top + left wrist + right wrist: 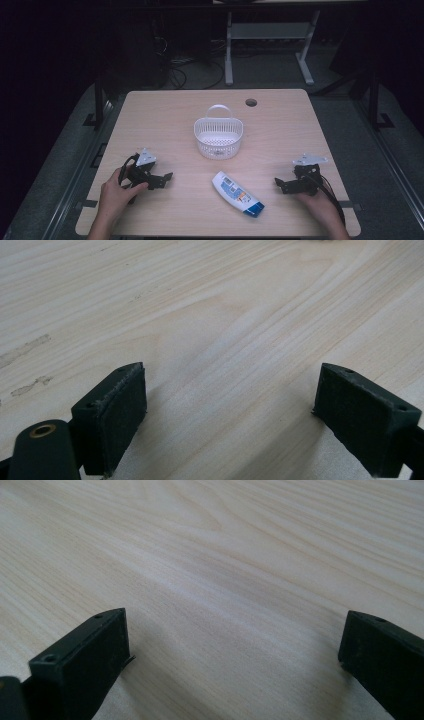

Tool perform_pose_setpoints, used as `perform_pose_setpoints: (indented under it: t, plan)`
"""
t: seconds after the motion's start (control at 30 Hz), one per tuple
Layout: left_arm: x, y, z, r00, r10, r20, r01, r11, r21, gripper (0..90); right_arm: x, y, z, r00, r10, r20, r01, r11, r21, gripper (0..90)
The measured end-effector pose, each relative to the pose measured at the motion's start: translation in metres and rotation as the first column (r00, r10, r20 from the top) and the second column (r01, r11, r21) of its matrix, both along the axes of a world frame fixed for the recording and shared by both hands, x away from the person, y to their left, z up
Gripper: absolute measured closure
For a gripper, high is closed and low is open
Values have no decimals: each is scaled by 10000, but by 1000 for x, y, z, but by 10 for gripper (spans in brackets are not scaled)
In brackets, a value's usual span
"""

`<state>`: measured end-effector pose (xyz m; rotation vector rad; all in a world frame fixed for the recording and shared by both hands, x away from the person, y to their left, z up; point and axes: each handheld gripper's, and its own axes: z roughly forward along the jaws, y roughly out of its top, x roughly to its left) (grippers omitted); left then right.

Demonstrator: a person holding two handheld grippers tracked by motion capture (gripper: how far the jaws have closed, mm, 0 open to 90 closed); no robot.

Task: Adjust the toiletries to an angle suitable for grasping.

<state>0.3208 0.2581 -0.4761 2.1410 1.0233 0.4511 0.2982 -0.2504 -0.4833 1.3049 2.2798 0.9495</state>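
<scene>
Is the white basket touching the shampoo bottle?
Apart. In the high view, the white basket stands farther back, and a strip of bare table shows between it and the shampoo bottle lying nearer the person.

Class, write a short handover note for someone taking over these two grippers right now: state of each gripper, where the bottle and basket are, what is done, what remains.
Left gripper: jaws open, nothing between them, resting on the table.
Right gripper: jaws open, nothing between them, also on the table.
Bottle: lying flat at the near edge, between the two grippers, untouched.
Basket: upright mid-table, nothing inside.
Done: nothing yet.
Left: probably pick up the bottle and put it in the basket.
</scene>
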Motion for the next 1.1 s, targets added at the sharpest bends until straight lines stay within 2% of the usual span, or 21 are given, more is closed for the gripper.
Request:
perform_pose_setpoints:
  t: [0.27,0.37,0.5,0.57,0.6,0.73,0.8,0.9,1.1]
  plan:
    - [0,0,0,10000,2,0,-2,10000,8,129,0,0,0,10000,-16,1,16,10000,-7,3]
    - [0,0,0,10000,-4,4,4,10000,9,129,-1,0,7,9996,-123,-253,118,9997,-204,147]
    - [0,0,0,10000,-1,8,1,10000,-2,129,-2,2,10,9991,-32,-427,25,9999,-162,187]
    - [0,0,0,10000,-7,0,7,10000,5,129,-4,2,13,9980,140,-622,-126,9997,222,267]
    - [0,0,0,10000,-3,-3,3,10000,8,129,-5,3,14,9980,148,-611,-131,9995,285,276]
    - [0,0,0,10000,-12,6,12,10000,20,129,-9,5,17,9974,420,-587,-397,9984,410,415]
    - [0,0,0,10000,8,8,-8,10000,1,129,-11,6,19,9966,568,-602,-527,9963,677,479]
    - [0,0,0,10000,12,10,-12,10000,-1,129,-15,9,24,9958,802,-437,-767,9941,766,551]
    - [0,0,0,10000,19,6,-19,10000,-11,129,-20,18,35,9900,1401,-135,-1372,9820,1301,703]
